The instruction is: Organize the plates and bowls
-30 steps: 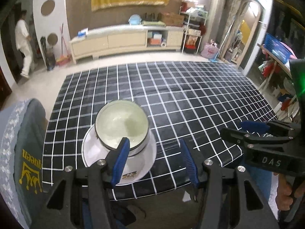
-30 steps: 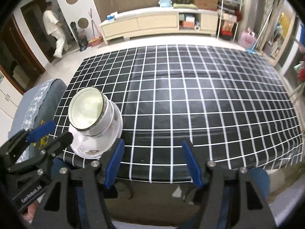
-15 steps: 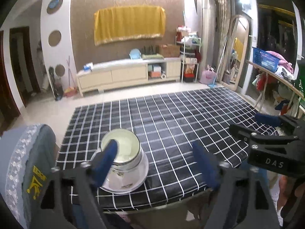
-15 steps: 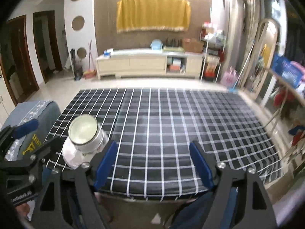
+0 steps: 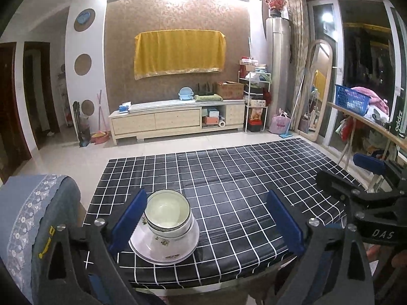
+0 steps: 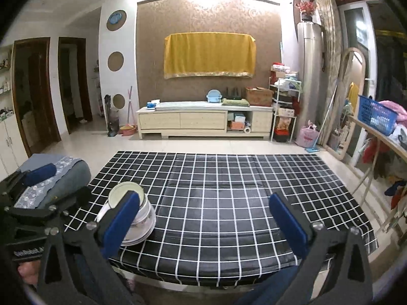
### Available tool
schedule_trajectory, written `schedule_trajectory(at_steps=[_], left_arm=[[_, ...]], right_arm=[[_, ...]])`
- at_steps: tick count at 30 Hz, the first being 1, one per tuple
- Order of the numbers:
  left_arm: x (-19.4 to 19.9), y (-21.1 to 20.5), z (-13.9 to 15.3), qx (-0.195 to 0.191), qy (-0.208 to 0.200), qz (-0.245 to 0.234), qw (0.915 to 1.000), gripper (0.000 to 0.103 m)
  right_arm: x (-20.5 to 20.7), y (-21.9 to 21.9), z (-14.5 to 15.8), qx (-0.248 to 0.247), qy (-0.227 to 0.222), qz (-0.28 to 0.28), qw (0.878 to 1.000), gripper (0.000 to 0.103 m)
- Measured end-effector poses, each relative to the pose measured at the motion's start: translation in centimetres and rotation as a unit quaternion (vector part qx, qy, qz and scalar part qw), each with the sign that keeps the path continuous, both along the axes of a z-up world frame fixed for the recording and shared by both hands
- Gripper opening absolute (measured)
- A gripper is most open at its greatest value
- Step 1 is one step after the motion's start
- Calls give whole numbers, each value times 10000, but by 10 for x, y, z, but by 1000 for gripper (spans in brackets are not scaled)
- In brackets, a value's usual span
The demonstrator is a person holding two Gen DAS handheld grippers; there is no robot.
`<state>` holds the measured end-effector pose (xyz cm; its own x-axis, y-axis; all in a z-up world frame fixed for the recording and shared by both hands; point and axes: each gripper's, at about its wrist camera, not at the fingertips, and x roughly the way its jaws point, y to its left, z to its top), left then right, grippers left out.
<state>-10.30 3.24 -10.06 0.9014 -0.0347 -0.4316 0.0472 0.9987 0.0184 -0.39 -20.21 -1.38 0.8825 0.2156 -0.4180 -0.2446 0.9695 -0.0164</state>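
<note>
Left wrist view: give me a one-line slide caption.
Open left gripper and right gripper above checkered table; bowls stacked on plate near its front edge.

Bowls [image 6: 132,203]: part hidden behind right gripper pad [image 6: 122,221] | plate [image 6: 138,233]: near rim hidden | chair [image 5: 30,218]: cut off at left edge

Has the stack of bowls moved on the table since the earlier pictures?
No. The stack of bowls sits at the same near-left corner of the checked tablecloth, beside the grey chair back; only the view shifted.
</note>
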Motion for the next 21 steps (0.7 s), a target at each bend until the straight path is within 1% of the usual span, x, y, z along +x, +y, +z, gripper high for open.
schedule_trajectory(at_steps=[6, 14, 21], left_arm=[[0, -1, -2, 65, -28, 15, 10000, 96], [-5, -4, -3, 130, -79, 64, 9999, 96], [-6, -6, -3, 143, -62, -30, 9999, 96]], right_arm=[[-6, 1, 1, -18, -108, 5, 9999, 103], [-12, 0, -1, -17, -69, 18, 10000, 103], [-13, 0, -1, -17, -43, -29, 10000, 103]])
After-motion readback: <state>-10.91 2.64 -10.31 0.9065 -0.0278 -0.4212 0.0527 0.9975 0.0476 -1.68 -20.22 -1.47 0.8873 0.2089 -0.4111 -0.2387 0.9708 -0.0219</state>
